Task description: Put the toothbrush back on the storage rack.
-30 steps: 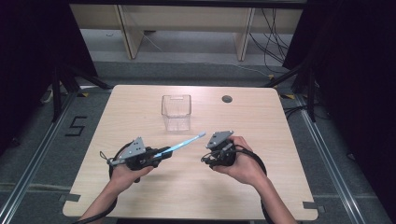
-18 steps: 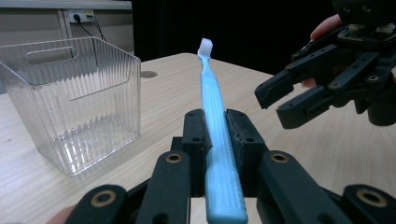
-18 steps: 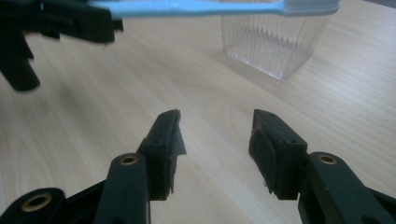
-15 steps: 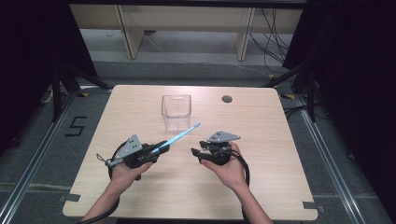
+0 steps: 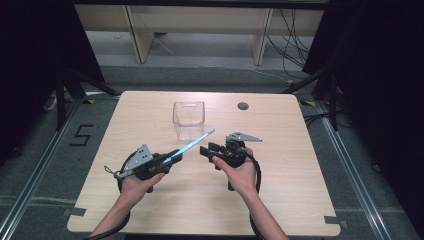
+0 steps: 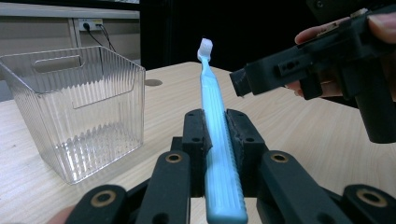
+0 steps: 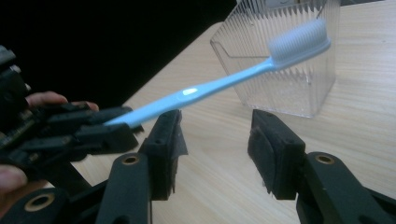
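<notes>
The left gripper [image 5: 172,159] is clamped on the handle end of a blue toothbrush [image 6: 215,130], which slants up over the table [image 5: 300,200] with its bristles toward the clear bin [image 5: 189,119], likely so the free length is offered for a handover. The right gripper [image 5: 204,150] sits just beside the shaft; its jaws have just been closing a little yet stand apart, with nothing between them. The bin lies just beyond, near the far edge; the near half gives free room.
</notes>
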A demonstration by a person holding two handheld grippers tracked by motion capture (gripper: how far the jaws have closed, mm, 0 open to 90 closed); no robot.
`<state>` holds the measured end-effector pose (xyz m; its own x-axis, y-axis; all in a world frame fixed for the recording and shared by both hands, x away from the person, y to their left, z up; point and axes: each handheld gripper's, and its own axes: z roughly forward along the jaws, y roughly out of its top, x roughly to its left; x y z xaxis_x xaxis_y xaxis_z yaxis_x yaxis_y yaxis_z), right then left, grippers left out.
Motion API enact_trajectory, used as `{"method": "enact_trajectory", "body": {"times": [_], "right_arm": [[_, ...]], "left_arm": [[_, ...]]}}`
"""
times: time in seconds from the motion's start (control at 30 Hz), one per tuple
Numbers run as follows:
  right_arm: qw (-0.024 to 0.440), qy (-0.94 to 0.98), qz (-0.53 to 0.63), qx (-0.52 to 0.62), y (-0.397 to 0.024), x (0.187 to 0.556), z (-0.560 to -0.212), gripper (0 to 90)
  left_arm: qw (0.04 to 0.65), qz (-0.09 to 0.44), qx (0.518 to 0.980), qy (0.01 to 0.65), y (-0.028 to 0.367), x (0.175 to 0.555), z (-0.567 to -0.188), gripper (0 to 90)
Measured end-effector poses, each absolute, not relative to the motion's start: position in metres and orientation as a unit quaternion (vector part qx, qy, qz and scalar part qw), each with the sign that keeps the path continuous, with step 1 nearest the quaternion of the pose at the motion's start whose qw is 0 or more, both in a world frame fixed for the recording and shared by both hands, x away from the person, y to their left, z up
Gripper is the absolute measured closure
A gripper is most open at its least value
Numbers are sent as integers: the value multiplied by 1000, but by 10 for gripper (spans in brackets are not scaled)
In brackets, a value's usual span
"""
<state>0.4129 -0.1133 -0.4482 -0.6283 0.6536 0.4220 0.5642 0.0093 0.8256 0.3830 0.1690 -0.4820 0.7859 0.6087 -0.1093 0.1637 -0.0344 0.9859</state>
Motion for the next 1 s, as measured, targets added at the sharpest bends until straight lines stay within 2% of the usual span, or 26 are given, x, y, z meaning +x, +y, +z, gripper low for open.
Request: {"method": "enact_trajectory", "body": {"times": [0.13,0.3,0.33,0.47,0.87,1.0], "right_arm": [[9,690,573,442,-109,417,-442,542],[12,690,571,444,-103,423,-442,541],[-6,684,570,454,-102,421,-440,541],[-20,679,574,458,-99,425,-443,541],[-44,665,580,469,-98,436,-445,528],[-48,657,584,475,-98,439,-444,548]], "left_arm": [[633,177,700,280,170,382,-480,781],[636,180,696,281,171,381,-479,781],[636,180,695,283,172,381,-479,781],[635,180,696,282,174,381,-479,781],[650,174,685,279,169,382,-479,781],[643,173,691,281,169,381,-479,781]]}}
